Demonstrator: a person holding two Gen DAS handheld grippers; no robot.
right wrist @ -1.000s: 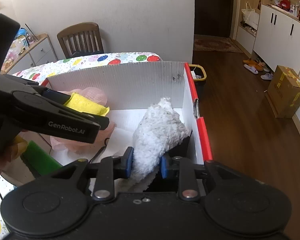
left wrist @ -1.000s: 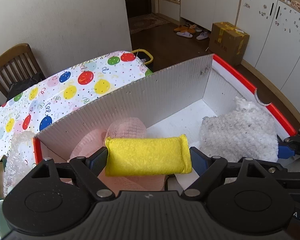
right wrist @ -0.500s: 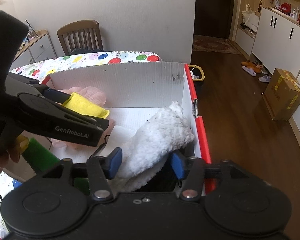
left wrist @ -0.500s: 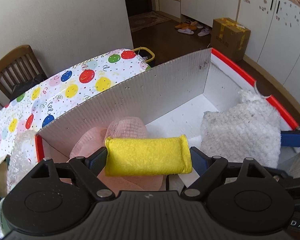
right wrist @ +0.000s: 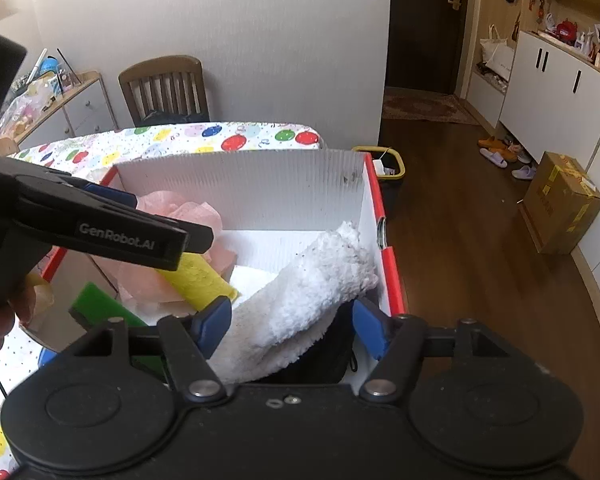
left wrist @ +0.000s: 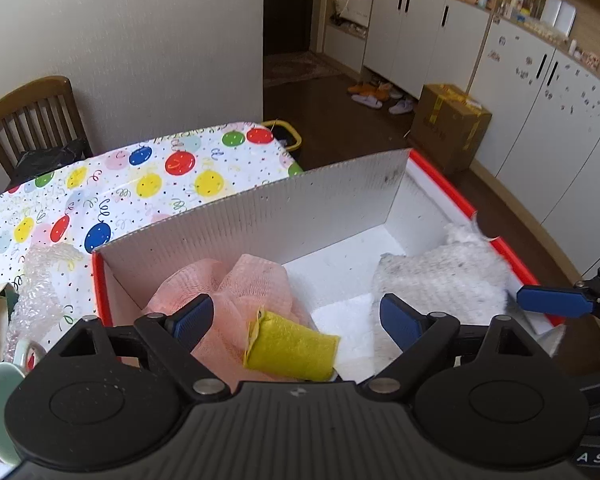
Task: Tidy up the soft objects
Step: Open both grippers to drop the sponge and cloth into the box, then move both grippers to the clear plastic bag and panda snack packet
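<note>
Both sets of tongs spread, left gripper (left wrist: 296, 318) just opened off the yellow sponge (left wrist: 290, 346) lying on pink mesh at the box's (left wrist: 260, 216) left end, right gripper (right wrist: 290, 330) off the white fluffy cloth (right wrist: 316, 280) against its right wall; light, squashy, best pinched mid-body.

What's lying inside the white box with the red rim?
Inside the box: pink mesh puff, yellow sponge, fluffy white cloth, flat white pad. Whatever lies beneath them is covered.
</note>
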